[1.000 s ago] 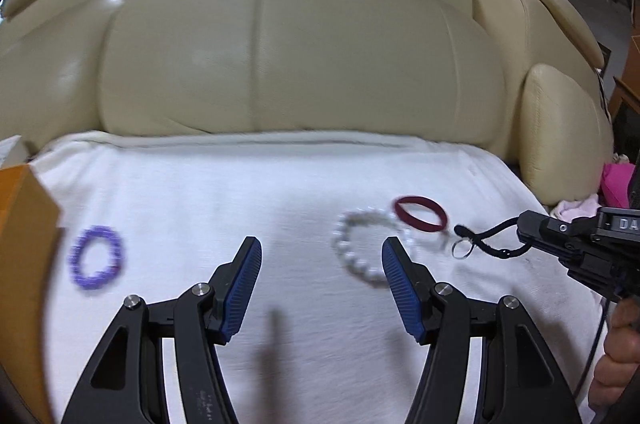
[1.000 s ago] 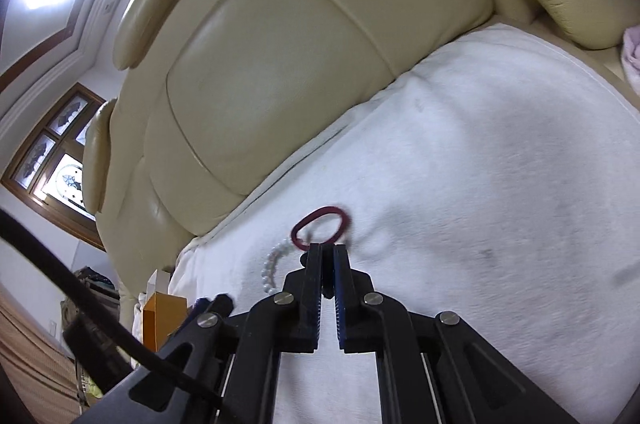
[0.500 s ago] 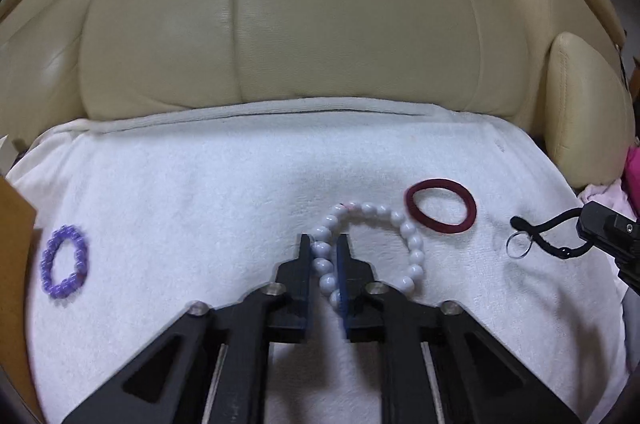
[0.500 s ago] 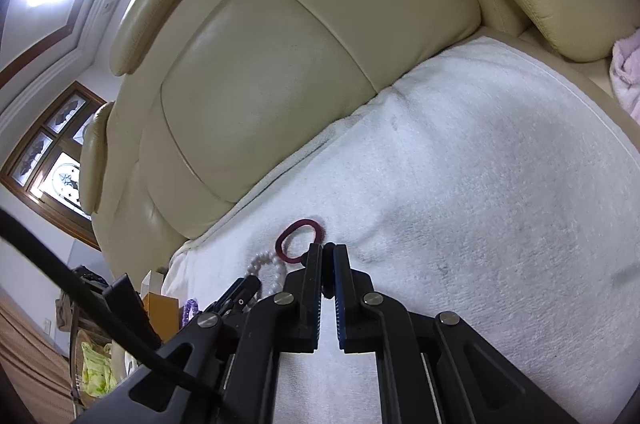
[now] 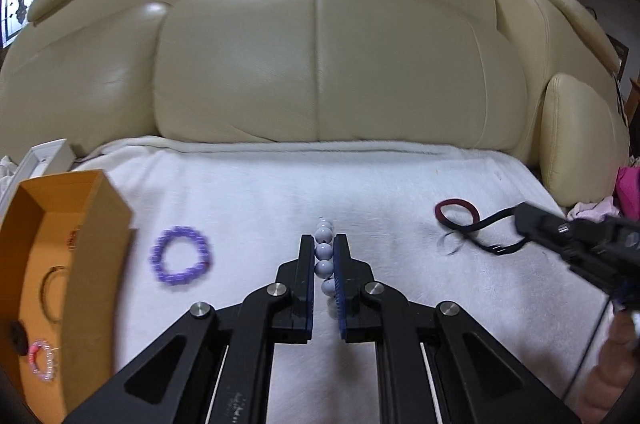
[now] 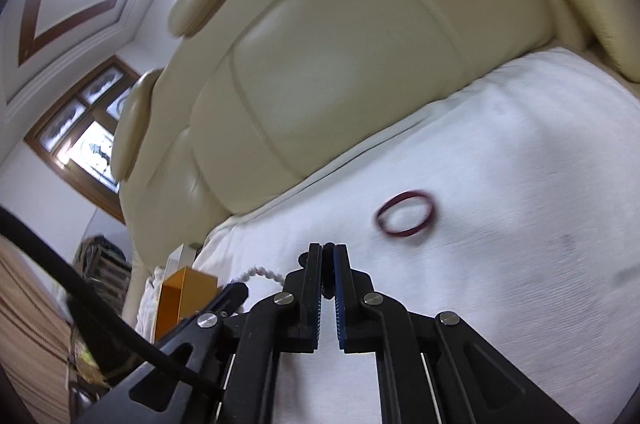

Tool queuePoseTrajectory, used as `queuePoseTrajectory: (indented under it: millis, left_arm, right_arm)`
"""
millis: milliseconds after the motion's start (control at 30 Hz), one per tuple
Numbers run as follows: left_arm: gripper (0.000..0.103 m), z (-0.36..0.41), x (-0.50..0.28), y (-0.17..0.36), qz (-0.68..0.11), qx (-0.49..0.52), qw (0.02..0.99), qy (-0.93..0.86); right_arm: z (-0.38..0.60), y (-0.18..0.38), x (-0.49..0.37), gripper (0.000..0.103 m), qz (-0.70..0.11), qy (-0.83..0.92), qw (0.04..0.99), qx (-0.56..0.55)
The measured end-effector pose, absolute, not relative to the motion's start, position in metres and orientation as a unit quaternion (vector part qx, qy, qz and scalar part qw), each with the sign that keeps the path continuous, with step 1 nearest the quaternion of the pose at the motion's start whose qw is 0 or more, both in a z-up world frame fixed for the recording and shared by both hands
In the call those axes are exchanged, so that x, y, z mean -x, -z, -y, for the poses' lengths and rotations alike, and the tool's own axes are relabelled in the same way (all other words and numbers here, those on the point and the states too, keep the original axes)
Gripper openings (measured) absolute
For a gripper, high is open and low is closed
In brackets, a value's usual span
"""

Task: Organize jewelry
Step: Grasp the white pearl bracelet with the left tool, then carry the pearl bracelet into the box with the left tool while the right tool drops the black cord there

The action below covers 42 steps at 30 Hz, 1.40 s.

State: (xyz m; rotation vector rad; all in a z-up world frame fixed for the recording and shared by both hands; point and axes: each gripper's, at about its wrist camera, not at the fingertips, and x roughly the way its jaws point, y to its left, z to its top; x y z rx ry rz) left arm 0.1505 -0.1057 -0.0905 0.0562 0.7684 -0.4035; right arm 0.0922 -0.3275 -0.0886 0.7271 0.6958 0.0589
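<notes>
Left wrist: our left tool (image 5: 324, 264), spread wide a second ago, is now clenched on the white beads (image 5: 323, 256) and lifting them off the towel (image 5: 260, 208); we judge the box (image 5: 96, 224) comes next. Purple beads (image 5: 180, 261) and red band (image 5: 457, 213) remain.

Right wrist: our right tool (image 6: 328, 264) stays clenched on a dark strap; red band (image 6: 405, 214) just ahead.

Pearl bracelet (image 5: 323, 256): lower beads were hidden between the left gripper (image 5: 324, 266) pads, loop shape not readable. Purple bracelet (image 5: 180, 256) and red ring (image 6: 405, 213) were motion-blurred. Orange box (image 5: 92, 236) was cut off at left edge; contents too smeared to identify. Hand (image 5: 612, 376) was cropped at right edge.
</notes>
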Motion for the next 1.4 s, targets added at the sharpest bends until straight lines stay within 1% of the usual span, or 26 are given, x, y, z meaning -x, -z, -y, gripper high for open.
queuePoseTrajectory:
  millis: [200, 400, 567, 700, 833, 967, 1233, 1400]
  left_arm:
    - [0.009, 0.059, -0.129, 0.060, -0.343, -0.005, 0.922, 0.181]
    - [0.009, 0.012, -0.097, 0.025, -0.306, 0.017, 0.938, 0.165]
    - [0.009, -0.037, -0.078, 0.007, -0.287, 0.030, 0.946, 0.148]
    - [0.009, -0.085, -0.080, 0.003, -0.280, 0.043, 0.952, 0.115]
    - [0.009, -0.137, -0.104, 0.012, -0.293, 0.075, 0.950, 0.077]
    - [0.009, -0.170, -0.136, 0.033, -0.318, 0.106, 0.940, 0.061]
    - [0.009, -0.189, -0.185, 0.077, -0.378, 0.118, 0.917, 0.044]
    - [0.009, -0.190, -0.199, 0.094, -0.403, 0.108, 0.908, 0.027]
  right_arm:
    - [0.277, 0.088, -0.106, 0.006, -0.345, -0.058, 0.882, -0.314]
    - [0.228, 0.070, -0.104, 0.006, -0.335, -0.098, 0.892, -0.286]
    - [0.185, 0.050, -0.096, 0.006, -0.318, -0.147, 0.896, -0.273]
    - [0.143, 0.042, -0.098, 0.006, -0.314, -0.187, 0.892, -0.265]
    - [0.096, 0.040, -0.105, 0.006, -0.322, -0.221, 0.891, -0.233]
    - [0.050, 0.043, -0.113, 0.006, -0.345, -0.245, 0.888, -0.179]
    - [-0.019, 0.074, -0.131, 0.006, -0.417, -0.275, 0.865, -0.047]
    - [-0.039, 0.091, -0.137, 0.006, -0.436, -0.267, 0.860, 0.010]
